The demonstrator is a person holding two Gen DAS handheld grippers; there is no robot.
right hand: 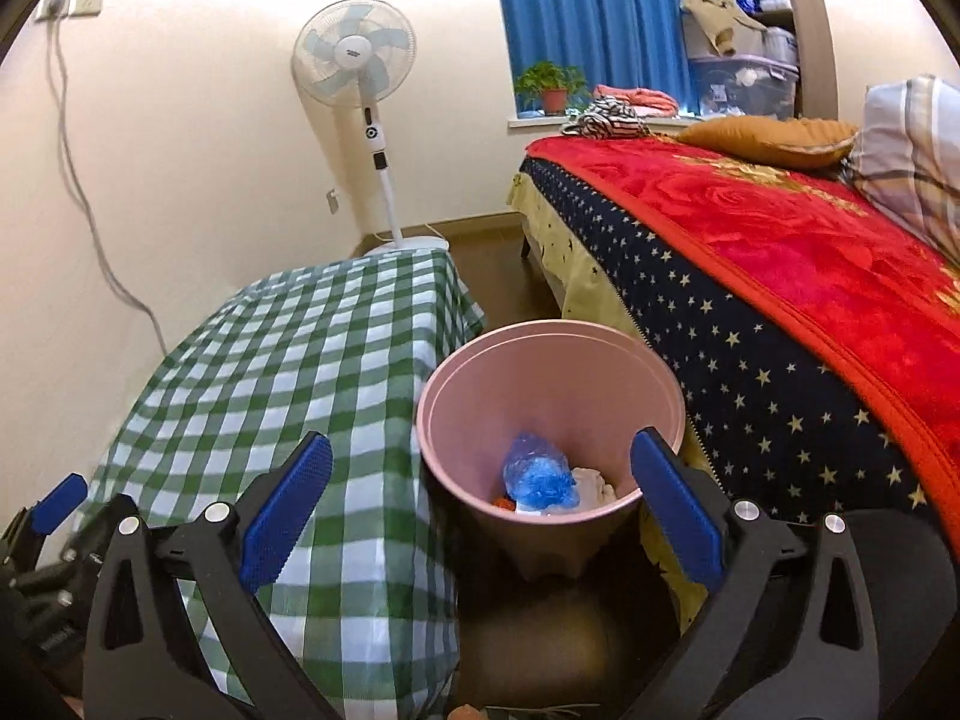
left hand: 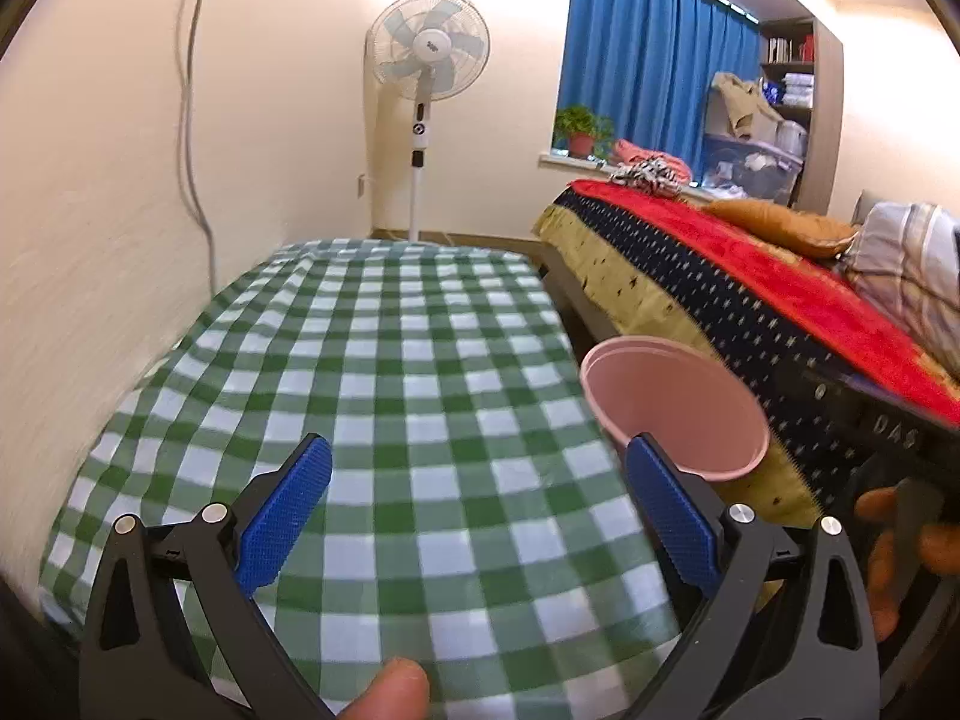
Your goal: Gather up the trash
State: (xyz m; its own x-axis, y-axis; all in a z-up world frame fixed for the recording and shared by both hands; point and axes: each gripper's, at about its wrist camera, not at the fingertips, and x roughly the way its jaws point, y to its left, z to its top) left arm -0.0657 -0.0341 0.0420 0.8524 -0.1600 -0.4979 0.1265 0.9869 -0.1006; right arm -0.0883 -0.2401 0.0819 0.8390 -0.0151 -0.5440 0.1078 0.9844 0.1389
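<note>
A pink trash bin [right hand: 549, 384] stands on the floor between the checked table and the bed. Inside it lie a crumpled blue plastic bag [right hand: 537, 474], some white paper [right hand: 594, 486] and a bit of orange scrap. My right gripper [right hand: 480, 501] hovers above the bin's near rim, open, with nothing between its blue pads [right hand: 285, 510]. In the left wrist view my left gripper [left hand: 477, 510] is open and empty over the green-and-white checked tablecloth [left hand: 390, 372]. The bin [left hand: 672, 408] shows just past its right finger.
A bed with a red blanket [right hand: 780, 228] and starry dark cover runs along the right. A white standing fan [right hand: 360, 72] stands by the far wall, with a cable [right hand: 90, 192] hanging down the wall at left. The left gripper's blue tip [right hand: 57, 507] shows at the right view's left edge.
</note>
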